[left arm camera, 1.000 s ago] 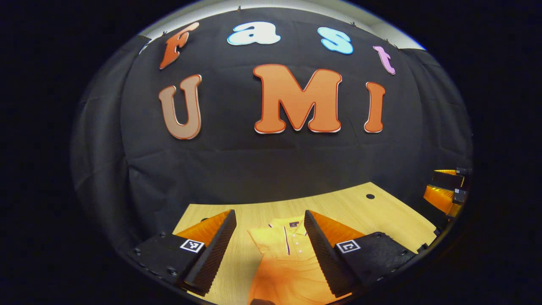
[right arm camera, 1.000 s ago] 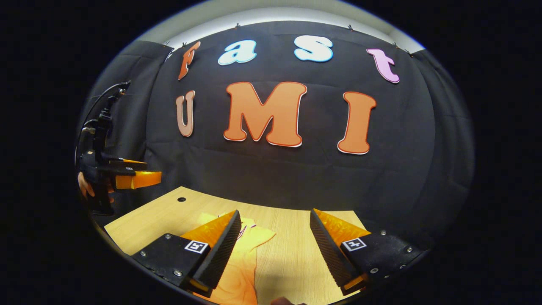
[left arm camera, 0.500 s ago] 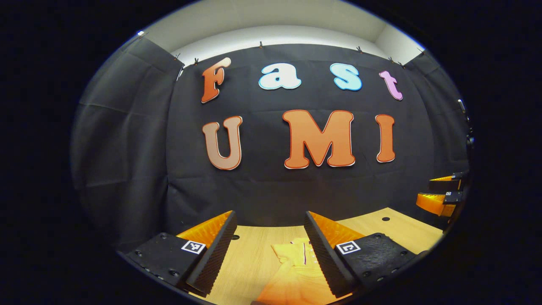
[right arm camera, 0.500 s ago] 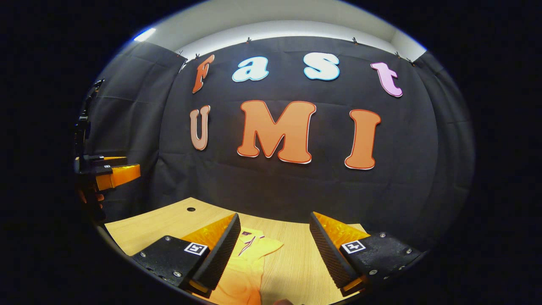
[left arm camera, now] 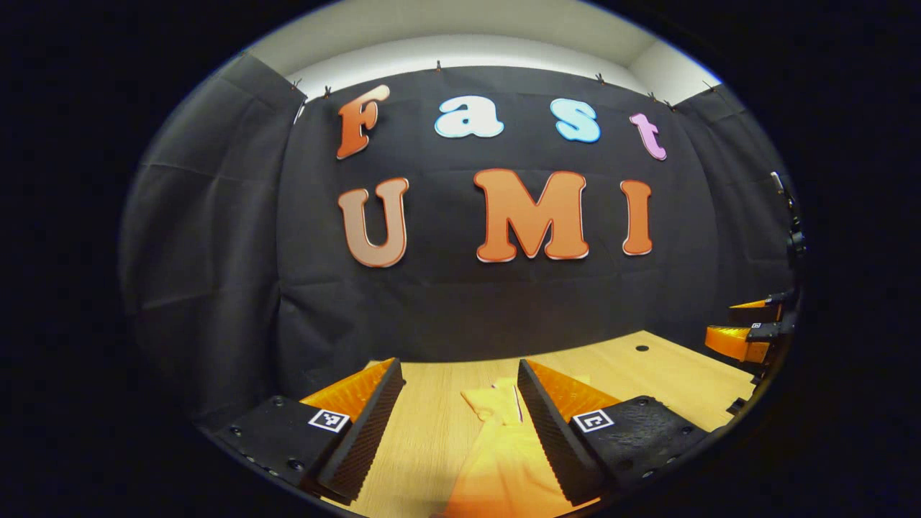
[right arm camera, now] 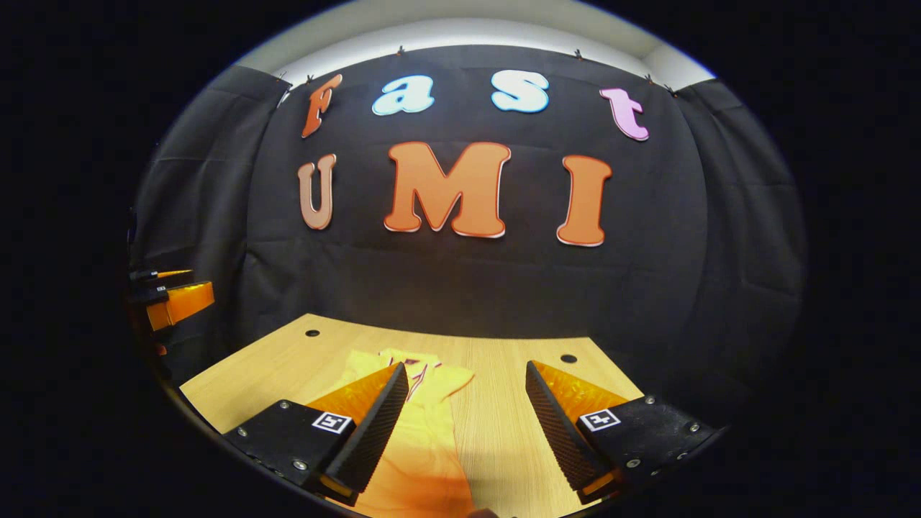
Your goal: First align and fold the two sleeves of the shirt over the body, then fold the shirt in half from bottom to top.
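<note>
While both grippers hang above the wooden table (left arm camera: 432, 403), neither one touches the shirt (left arm camera: 504, 460) that lies flat on it. Seen from the left gripper view, the left gripper (left arm camera: 460, 424) has its jaws spread wide with nothing between them but air, and the yellow-orange shirt runs up between the two fingers, its collar (left arm camera: 493, 399) pointing toward the black cloth wall (left arm camera: 460, 309) and a dark placket line just beside the inner edge of the right-hand finger (left arm camera: 547, 432). At the far right rim of that view the right gripper (left arm camera: 748, 331) shows side-on, held above the table's edge near a small round hole (left arm camera: 642, 348) in the tabletop; its fingers look parted, one above the other. From the right gripper view, the right gripper (right arm camera: 468, 424) likewise has its jaws wide apart and empty, and the shirt (right arm camera: 424, 446) lies partly under its left-hand finger (right arm camera: 374, 424), with the collar (right arm camera: 414, 363) and a short sleeve or shoulder (right arm camera: 453, 378) spread toward the wall. Bare wood shows between the shirt's right edge and the right-hand finger (right arm camera: 561, 424). Two round holes (right arm camera: 312, 333) mark the far corners of the tabletop. At the left rim the left gripper (right arm camera: 169, 298) appears, raised off the table, well apart from the shirt
</note>
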Motion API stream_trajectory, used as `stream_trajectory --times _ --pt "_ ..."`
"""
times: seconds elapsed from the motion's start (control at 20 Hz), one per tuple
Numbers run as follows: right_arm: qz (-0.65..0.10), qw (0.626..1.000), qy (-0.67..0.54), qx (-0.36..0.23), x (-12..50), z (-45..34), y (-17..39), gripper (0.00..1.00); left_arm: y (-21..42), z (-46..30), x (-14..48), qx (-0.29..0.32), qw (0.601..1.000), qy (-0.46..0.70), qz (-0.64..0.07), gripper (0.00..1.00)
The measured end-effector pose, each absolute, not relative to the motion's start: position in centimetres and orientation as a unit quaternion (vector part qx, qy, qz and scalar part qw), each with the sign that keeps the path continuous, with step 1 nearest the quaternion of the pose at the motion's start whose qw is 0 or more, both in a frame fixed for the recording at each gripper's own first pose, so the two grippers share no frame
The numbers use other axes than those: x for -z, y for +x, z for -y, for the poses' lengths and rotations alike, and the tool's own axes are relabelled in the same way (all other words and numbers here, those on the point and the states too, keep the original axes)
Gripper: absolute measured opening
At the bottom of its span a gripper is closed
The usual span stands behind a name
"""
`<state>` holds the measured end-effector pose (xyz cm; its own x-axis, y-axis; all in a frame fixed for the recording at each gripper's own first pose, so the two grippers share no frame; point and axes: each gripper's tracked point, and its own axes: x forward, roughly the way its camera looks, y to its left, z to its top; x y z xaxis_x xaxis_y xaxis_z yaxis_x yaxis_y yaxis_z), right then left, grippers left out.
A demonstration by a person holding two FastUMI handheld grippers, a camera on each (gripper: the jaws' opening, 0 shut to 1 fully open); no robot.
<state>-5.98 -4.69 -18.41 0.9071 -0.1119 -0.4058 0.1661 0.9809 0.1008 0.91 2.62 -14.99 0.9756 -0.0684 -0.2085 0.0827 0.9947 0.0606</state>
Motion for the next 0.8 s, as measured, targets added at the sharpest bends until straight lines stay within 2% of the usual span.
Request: stream_trajectory --times 0.15,0.4,0.8 --pt "-0.247 0.963 0.077 0.075 20.6 4.1 -7.7 0.99 0.0 -2.5 18.4 0.055 0.984 0.043 -0.165 0.97" --pt "-0.33 0.939 0.084 0.045 25.6 2.6 -11.1 0.99 -1.9 -2.1 25.2 0.079 0.957 0.061 -0.273 0.97" --pt "-0.475 0.873 0.113 0.01 34.1 0.9 -16.0 1.0 -5.4 -2.4 34.6 0.086 0.874 0.036 -0.477 0.98"
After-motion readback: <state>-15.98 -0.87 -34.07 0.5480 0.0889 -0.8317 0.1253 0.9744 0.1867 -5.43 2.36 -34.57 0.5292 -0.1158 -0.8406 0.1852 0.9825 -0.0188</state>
